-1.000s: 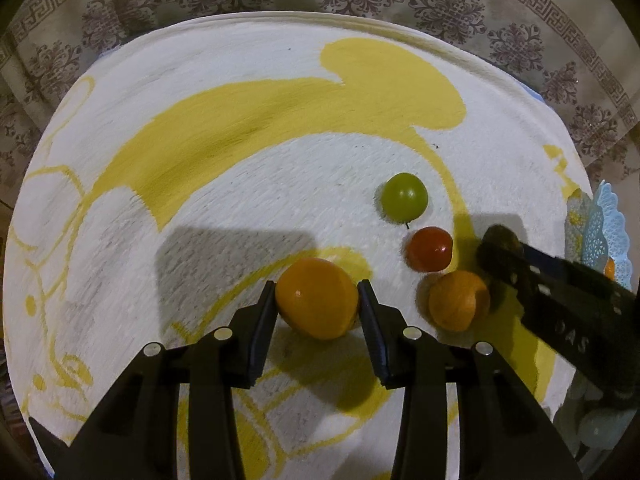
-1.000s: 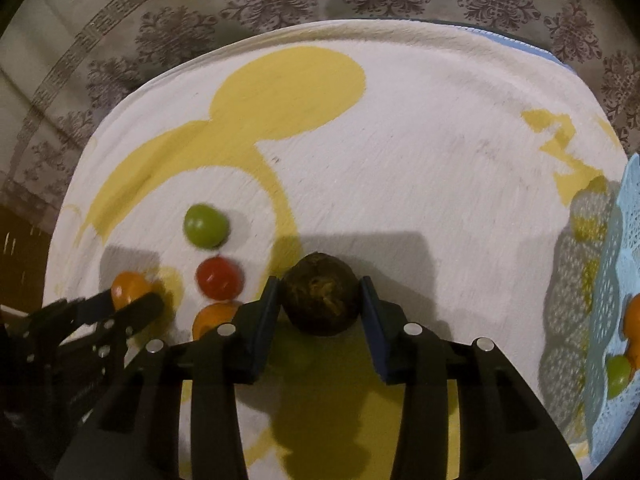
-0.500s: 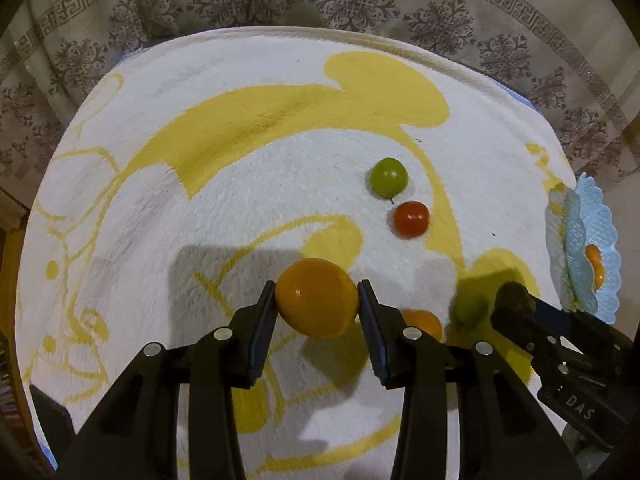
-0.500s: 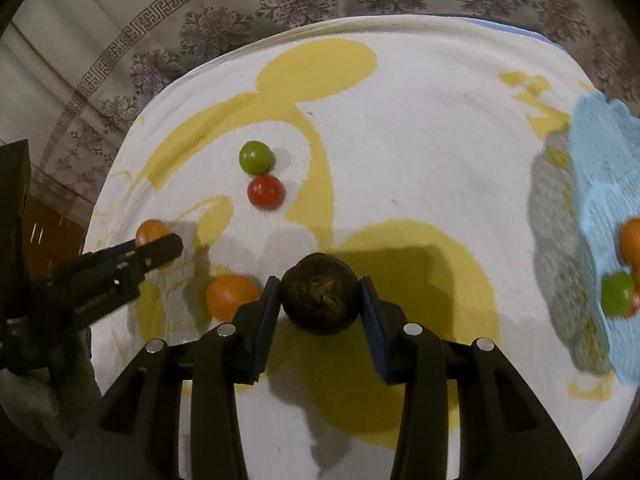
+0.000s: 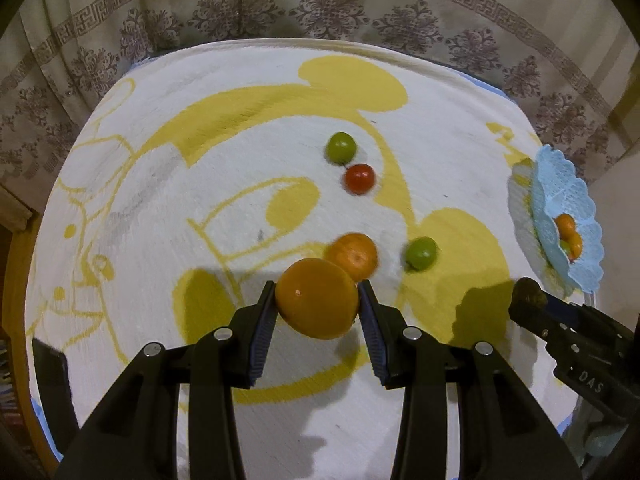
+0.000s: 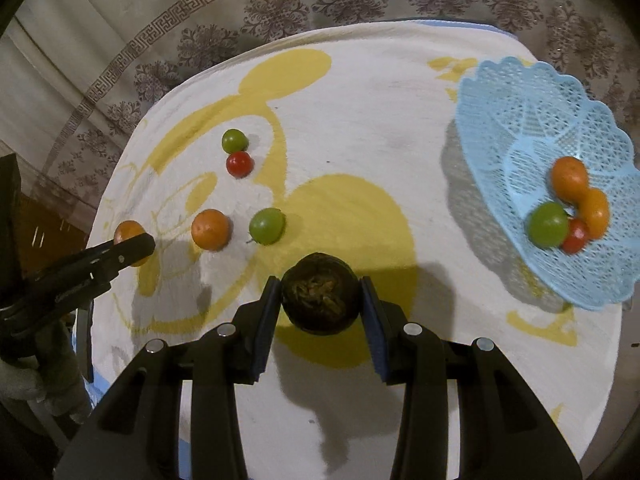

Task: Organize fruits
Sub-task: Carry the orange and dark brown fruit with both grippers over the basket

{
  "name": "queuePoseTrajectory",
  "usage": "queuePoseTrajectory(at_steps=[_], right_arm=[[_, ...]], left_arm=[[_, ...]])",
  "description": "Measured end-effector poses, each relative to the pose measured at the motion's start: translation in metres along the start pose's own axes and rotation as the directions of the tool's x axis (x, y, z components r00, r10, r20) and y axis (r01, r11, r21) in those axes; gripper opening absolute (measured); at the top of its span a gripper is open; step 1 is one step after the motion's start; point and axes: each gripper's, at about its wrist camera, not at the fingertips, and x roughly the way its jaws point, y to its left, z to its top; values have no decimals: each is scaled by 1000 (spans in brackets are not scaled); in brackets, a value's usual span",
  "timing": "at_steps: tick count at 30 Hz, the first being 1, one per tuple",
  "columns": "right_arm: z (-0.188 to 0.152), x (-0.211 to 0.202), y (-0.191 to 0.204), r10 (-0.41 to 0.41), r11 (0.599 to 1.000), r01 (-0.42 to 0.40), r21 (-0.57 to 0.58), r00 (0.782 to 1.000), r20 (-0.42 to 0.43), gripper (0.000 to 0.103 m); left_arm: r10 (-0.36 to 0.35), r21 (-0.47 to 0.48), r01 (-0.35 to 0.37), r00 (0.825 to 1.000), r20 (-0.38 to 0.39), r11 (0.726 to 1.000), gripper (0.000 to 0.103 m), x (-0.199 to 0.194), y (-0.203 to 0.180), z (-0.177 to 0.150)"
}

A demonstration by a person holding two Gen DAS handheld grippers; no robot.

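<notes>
My left gripper (image 5: 317,304) is shut on a large orange (image 5: 316,298) and holds it above the towel. My right gripper (image 6: 319,300) is shut on a dark brown fruit (image 6: 319,298), also lifted. On the towel lie an orange fruit (image 6: 211,229), a green fruit (image 6: 267,226), a small red fruit (image 6: 239,163) and a small green fruit (image 6: 234,140). The light blue mesh basket (image 6: 520,108) at the right holds two orange fruits, a green one and a red one.
A white towel with yellow figures (image 6: 360,92) covers the round table. A patterned beige cloth (image 5: 320,12) hangs beyond its far edge. The basket also shows in the left wrist view (image 5: 560,184) at the table's right edge.
Both grippers have risen and pulled back with their fruits, so more of the table shows. The right gripper has swung toward the basket. A second green fruit has come into view.
</notes>
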Motion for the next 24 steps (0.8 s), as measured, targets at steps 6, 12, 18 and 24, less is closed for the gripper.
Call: queuePoseTrajectory(at_steps=[6, 12, 18, 24], right_arm=[[-8, -16, -15, 9, 1000, -9, 1, 1000, 13, 41], [-16, -32, -34, 17, 1000, -17, 8, 999, 27, 41], [-21, -53, -64, 8, 999, -10, 38, 999, 53, 41], [-26, -72, -100, -16, 996, 10, 84, 997, 79, 41]], left_arm=[[-4, 19, 4, 1000, 8, 1000, 41, -12, -25, -16], [-19, 44, 18, 1000, 11, 999, 41, -19, -52, -27], [-36, 75, 34, 999, 16, 997, 41, -20, -84, -30], [-57, 115, 54, 998, 23, 992, 41, -19, -119, -30]])
